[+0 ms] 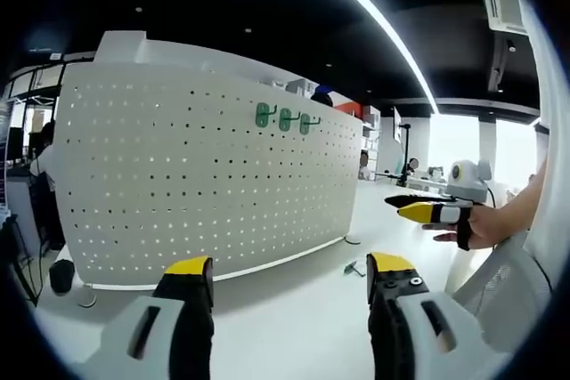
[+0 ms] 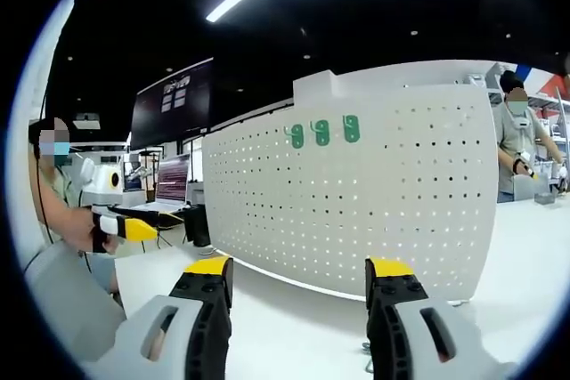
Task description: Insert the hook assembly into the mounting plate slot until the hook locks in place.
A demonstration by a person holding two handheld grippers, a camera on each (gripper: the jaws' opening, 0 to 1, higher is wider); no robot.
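Note:
A white perforated mounting plate (image 1: 205,184) stands upright on the white table (image 1: 294,327). Three green hooks (image 1: 285,119) hang in a row near its top edge. A small dark hook piece (image 1: 354,267) lies on the table near the plate's right foot. My left gripper (image 1: 290,264) is open low in front of the plate, with nothing between its yellow-tipped jaws. In the right gripper view, the same plate (image 2: 356,202) and green hooks (image 2: 321,133) appear, and my right gripper (image 2: 298,266) is open and holds nothing. The right gripper (image 1: 426,211) also shows at the right of the left gripper view, held by a hand.
A person (image 2: 62,202) holding the left gripper (image 2: 129,229) is at the left of the right gripper view. Another person (image 2: 515,131) stands behind the plate on the right. A dark monitor (image 2: 174,104) hangs at the back left. A black foot (image 1: 62,275) sits at the plate's left end.

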